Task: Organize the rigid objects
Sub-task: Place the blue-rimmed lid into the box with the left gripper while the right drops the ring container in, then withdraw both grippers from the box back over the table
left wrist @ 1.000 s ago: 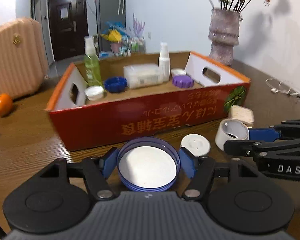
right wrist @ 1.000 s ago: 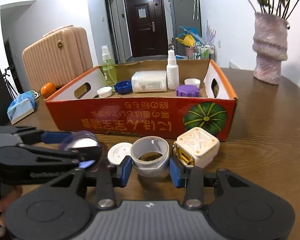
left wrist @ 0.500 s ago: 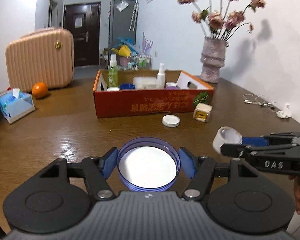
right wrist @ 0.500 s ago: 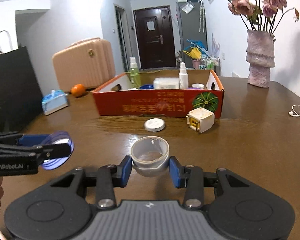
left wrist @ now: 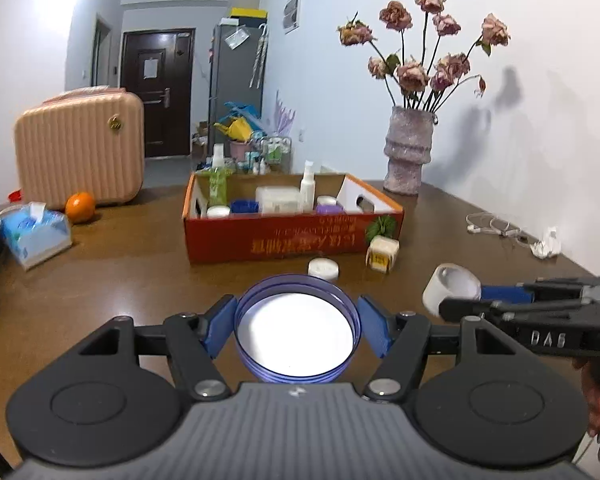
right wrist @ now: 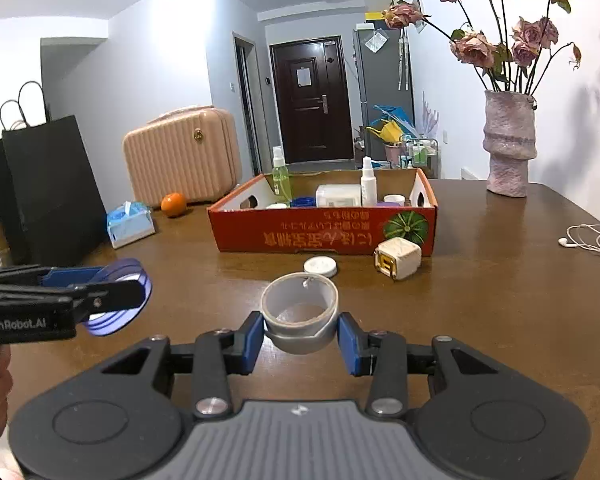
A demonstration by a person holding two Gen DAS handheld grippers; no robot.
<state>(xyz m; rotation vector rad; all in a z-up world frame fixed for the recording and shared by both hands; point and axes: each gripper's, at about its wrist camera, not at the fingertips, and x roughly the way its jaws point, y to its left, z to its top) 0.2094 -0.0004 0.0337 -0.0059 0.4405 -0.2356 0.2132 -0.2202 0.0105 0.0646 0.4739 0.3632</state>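
My left gripper [left wrist: 296, 330] is shut on a blue-rimmed round lid [left wrist: 296, 336], held above the table; it also shows in the right wrist view [right wrist: 118, 296]. My right gripper [right wrist: 299, 338] is shut on a grey tape roll [right wrist: 299, 318], seen too in the left wrist view [left wrist: 450, 288]. The red cardboard box [right wrist: 324, 236] stands farther back and holds bottles, jars and a white case. A white round cap [right wrist: 320, 267] and a white cube [right wrist: 398, 258] lie on the table in front of the box.
A vase of dried roses [right wrist: 508, 144] stands at the back right. A white earphone cable [right wrist: 592, 238] lies at the right. A tissue pack [right wrist: 130, 224], an orange [right wrist: 173, 204], a pink suitcase [right wrist: 180, 156] and a black bag [right wrist: 44, 188] are at the left.
Both grippers have pulled back and up from the box with the lid and the tape roll still held. The box, cap and cube now look much farther away.
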